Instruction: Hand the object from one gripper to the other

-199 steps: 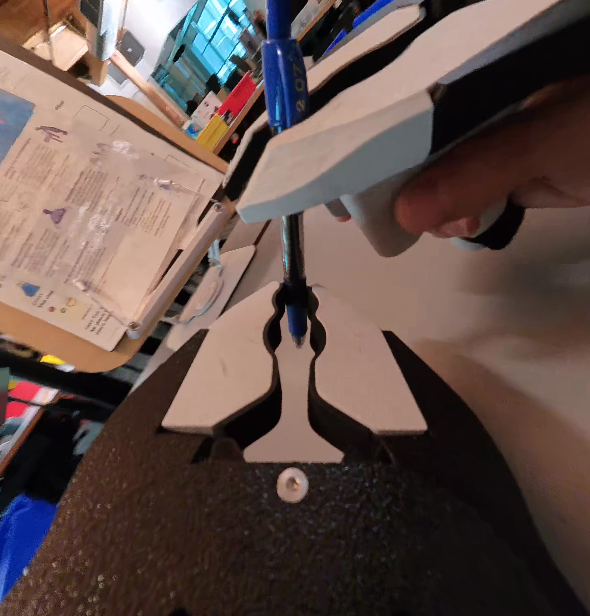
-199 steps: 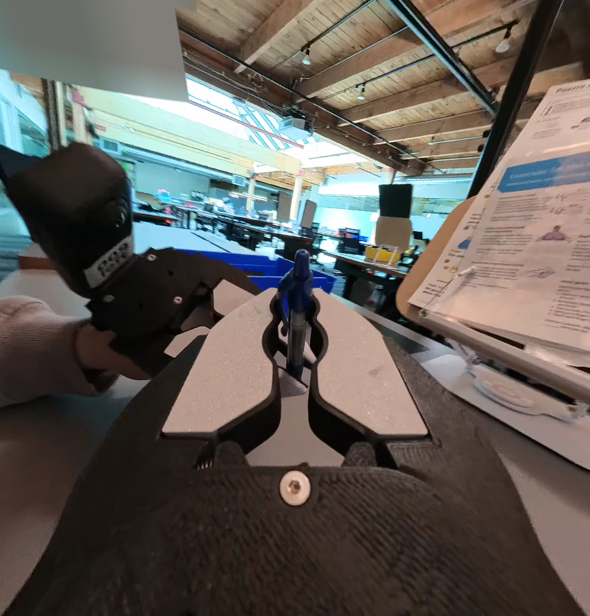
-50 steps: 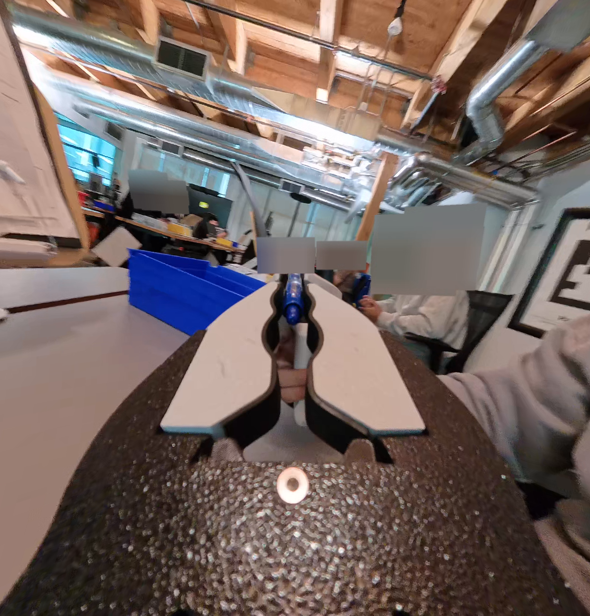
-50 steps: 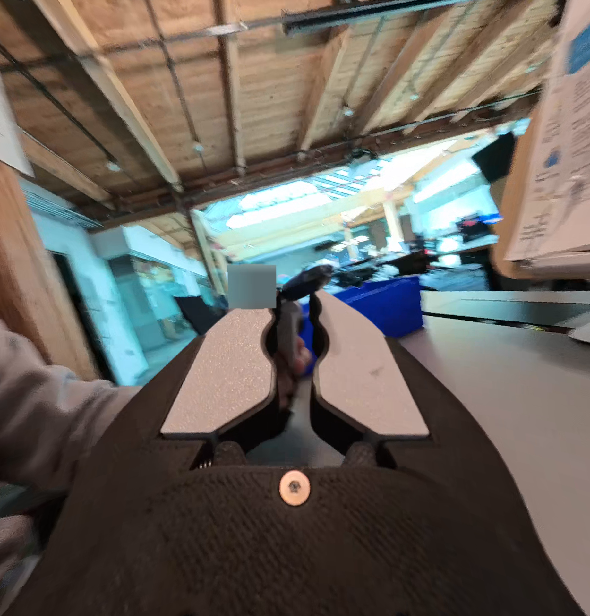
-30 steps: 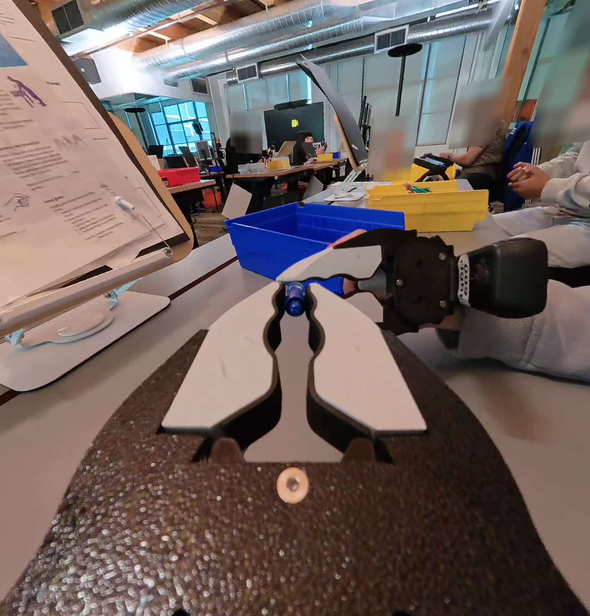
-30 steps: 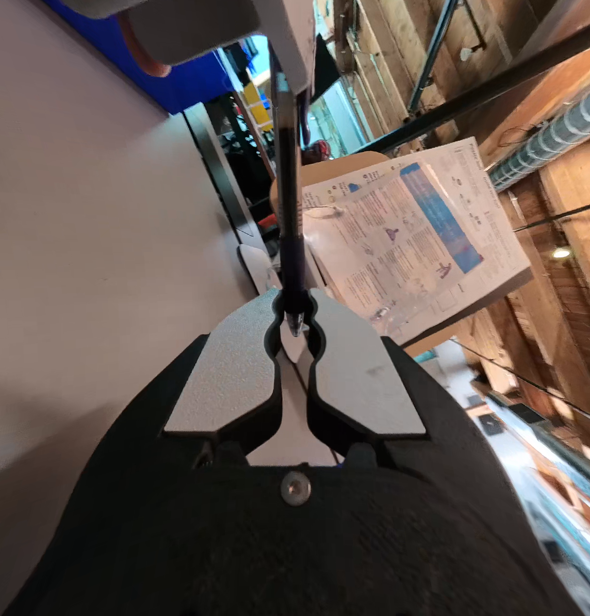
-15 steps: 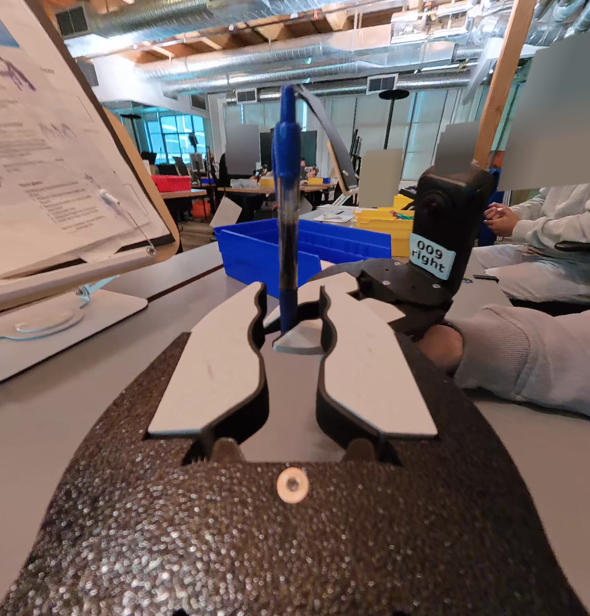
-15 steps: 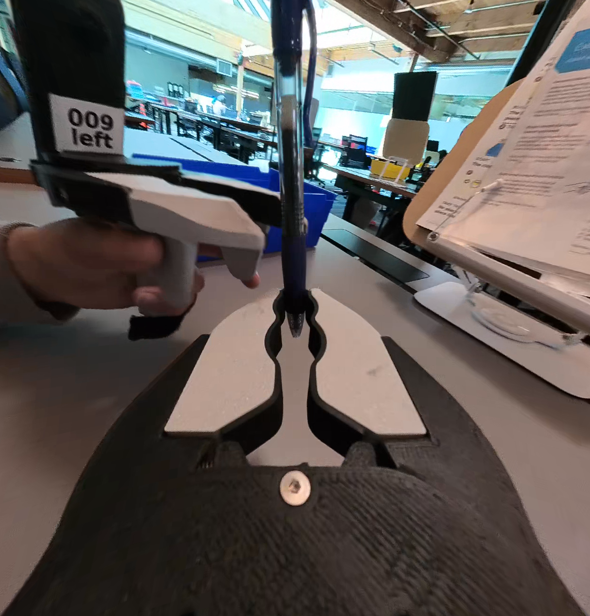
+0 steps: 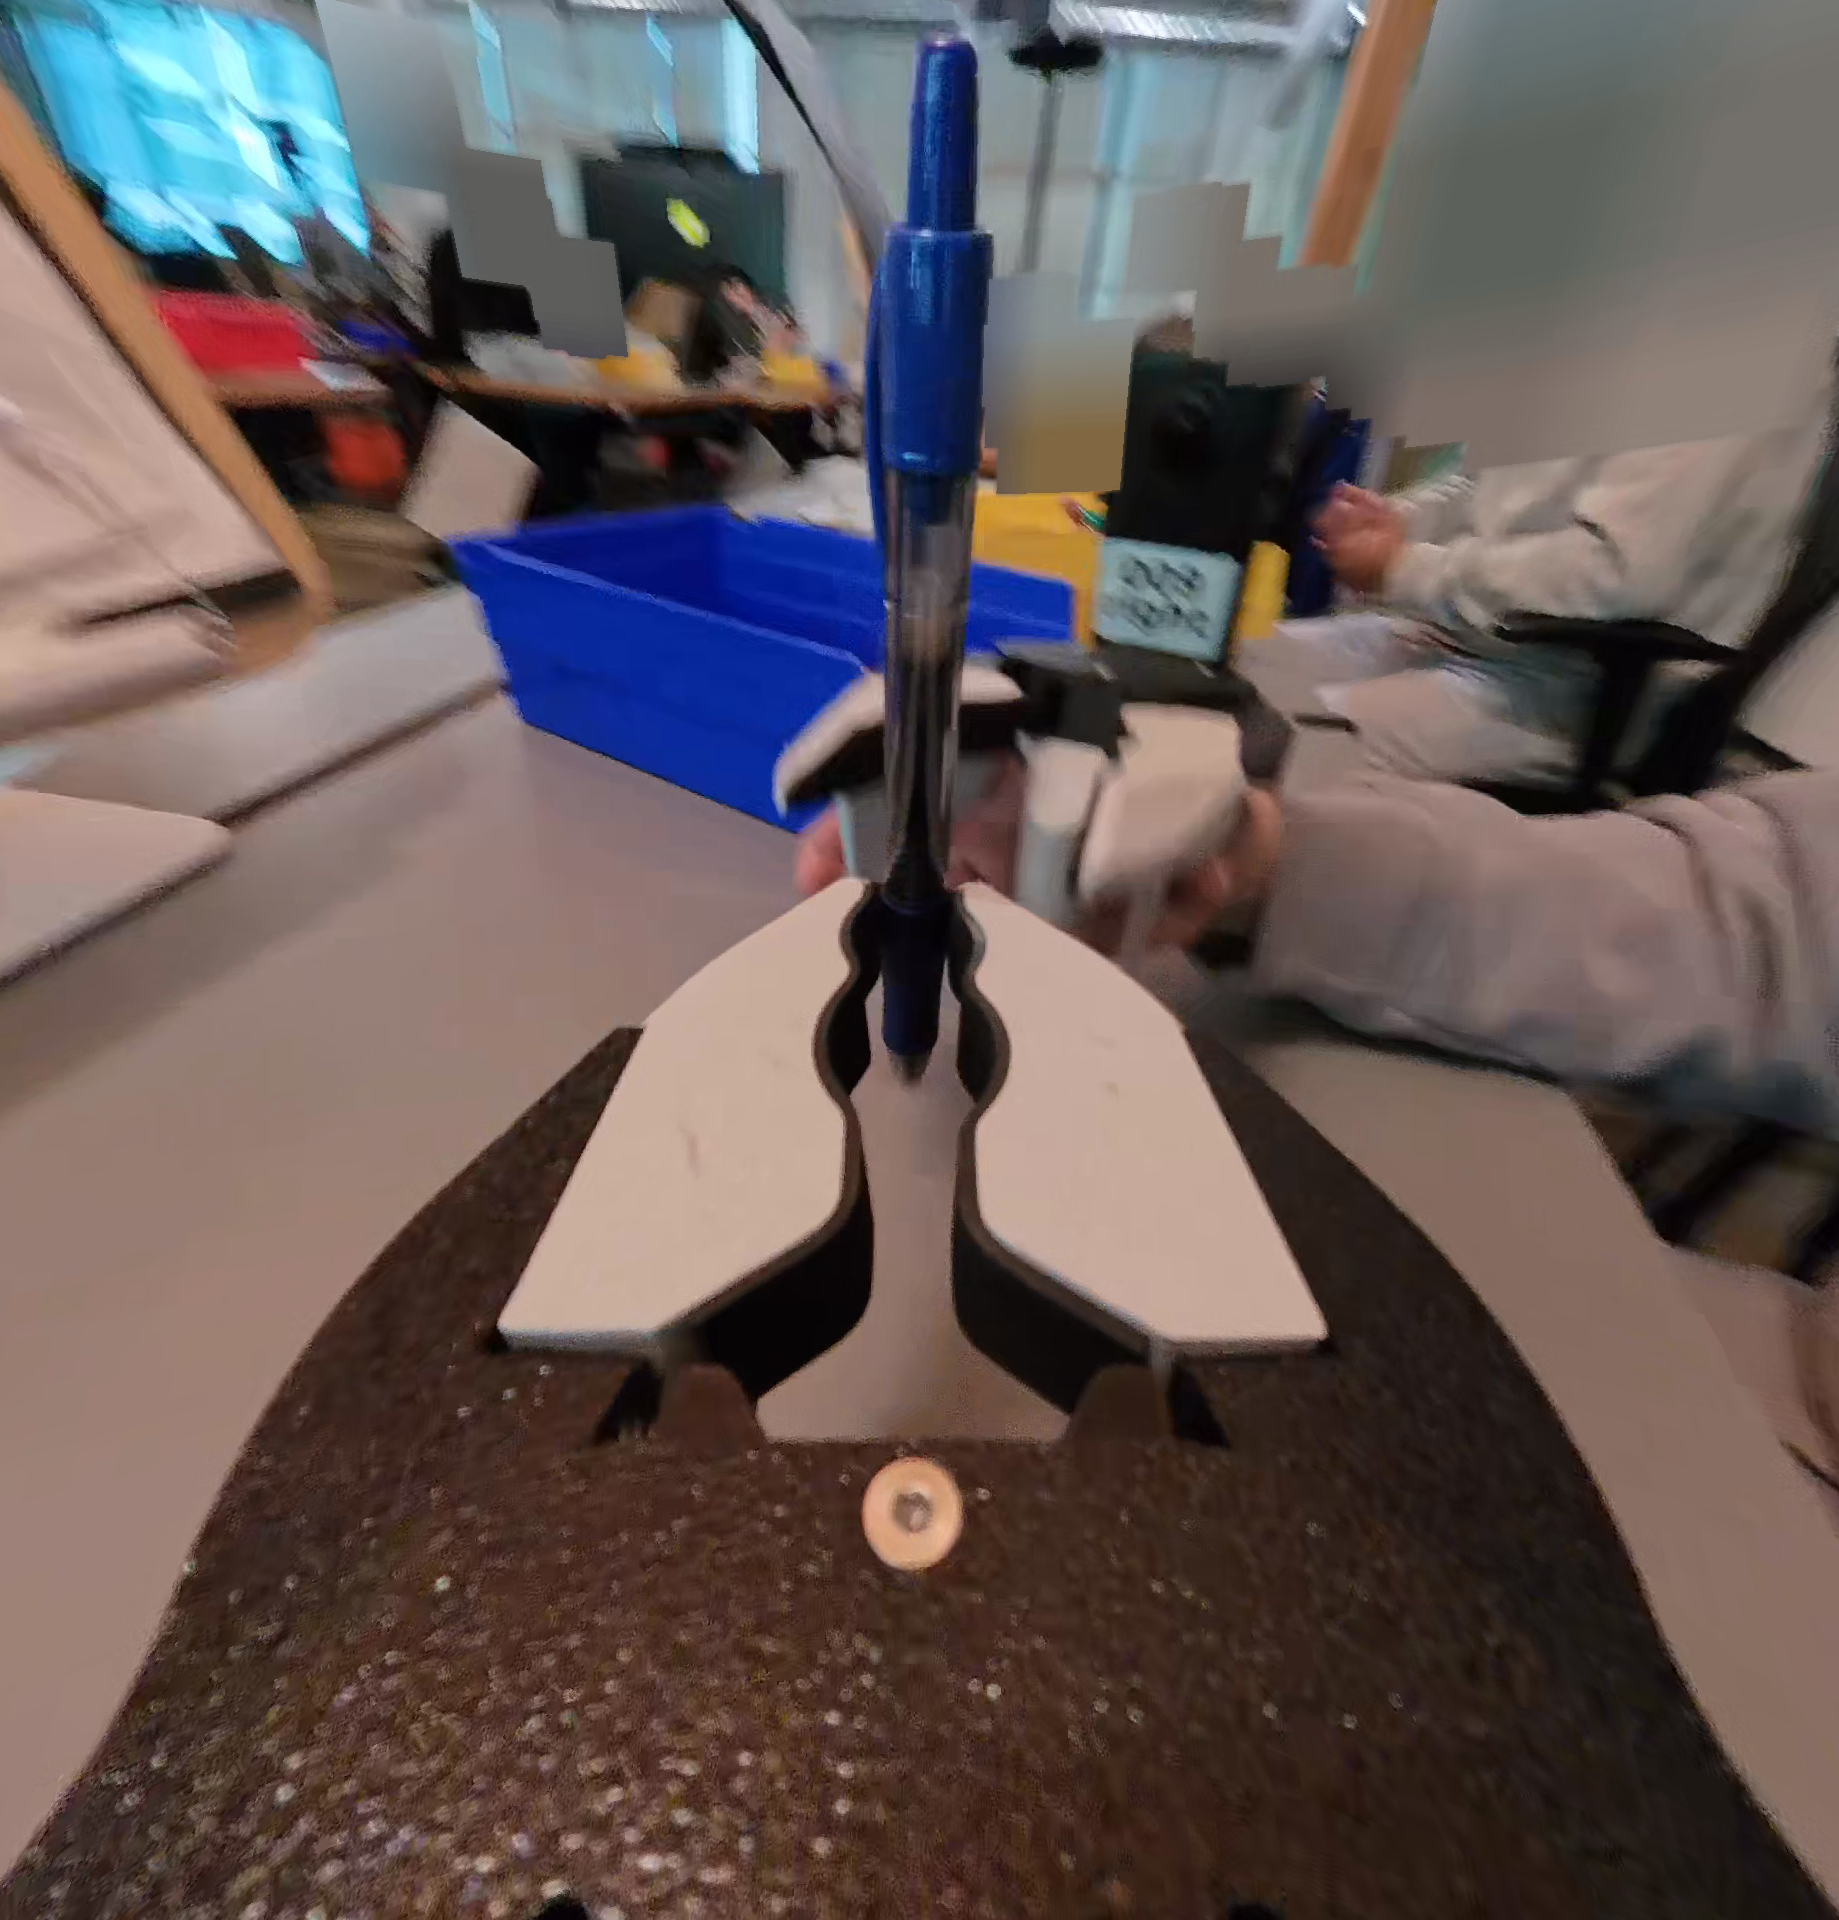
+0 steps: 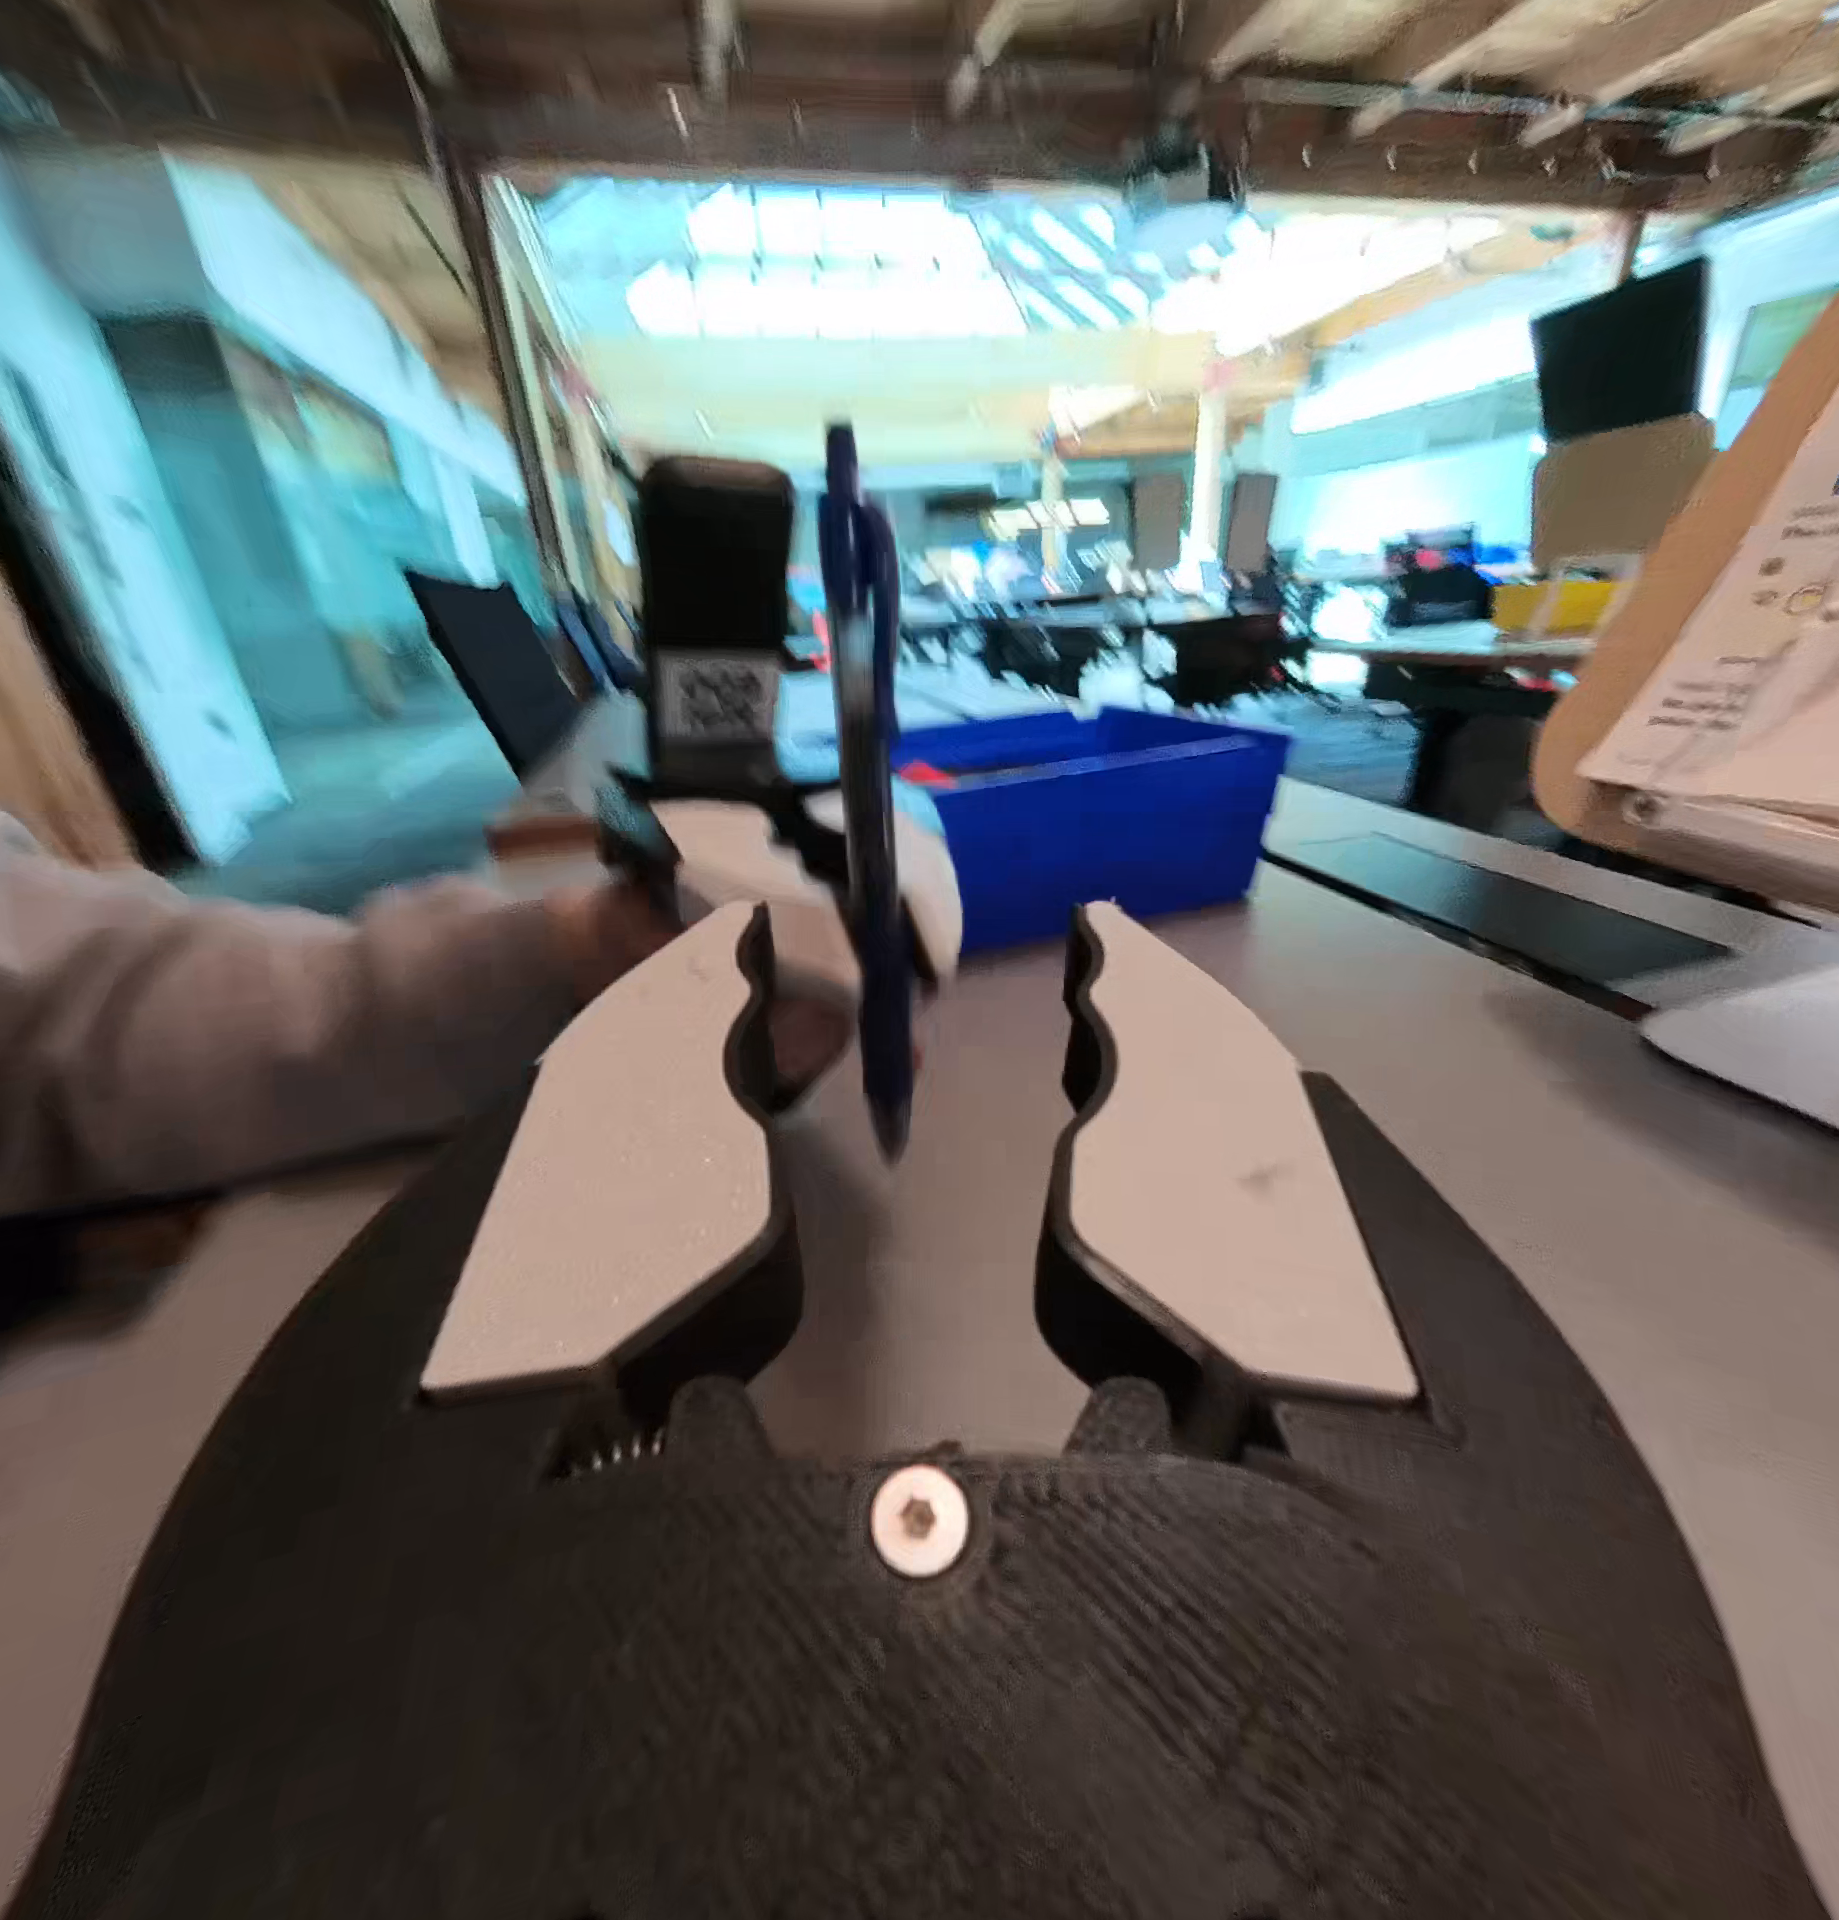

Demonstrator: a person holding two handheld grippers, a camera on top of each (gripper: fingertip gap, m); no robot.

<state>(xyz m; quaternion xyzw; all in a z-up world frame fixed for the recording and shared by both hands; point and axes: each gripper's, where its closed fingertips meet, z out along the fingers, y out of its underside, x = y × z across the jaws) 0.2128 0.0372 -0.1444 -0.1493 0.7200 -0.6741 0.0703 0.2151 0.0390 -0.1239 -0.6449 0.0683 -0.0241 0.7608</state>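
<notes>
The big grey table (image 9: 323,1039) takes up most of both views. On it, farther back, sits a blue bin (image 9: 686,623), and a tilted stand with a paper sheet (image 10: 1746,665) is on one side. A person's arm in a light sleeve (image 9: 1517,914) reaches across the table.

The left hand-held gripper (image 9: 910,935) is closed tight around the low end of the blue pen (image 9: 925,520). The pen stands straight up from between its fingers, with its tip pointing down toward the table. The right hand-held gripper (image 10: 915,935) is spread wide. The pen shows between its two fingers (image 10: 1164,1122) but touches neither of them.

So the hand-over looks nearly finished. The pen now sits in the left one alone, and the right one has let go. I think all that is left is for the right one to pull away, clear of the pen, and for the left one to hold on so the pen does not tip.

The left wrist view shows the tight hold up close, and the clear middle of the pen. It also shows a yellow bin (image 9: 1029,540) behind the blue one, which the other view does not show there. The right wrist view shows the wide gap on each side of the pen, and the paper stand more clearly. Both views are blurry, so small things are hard to make out.
</notes>
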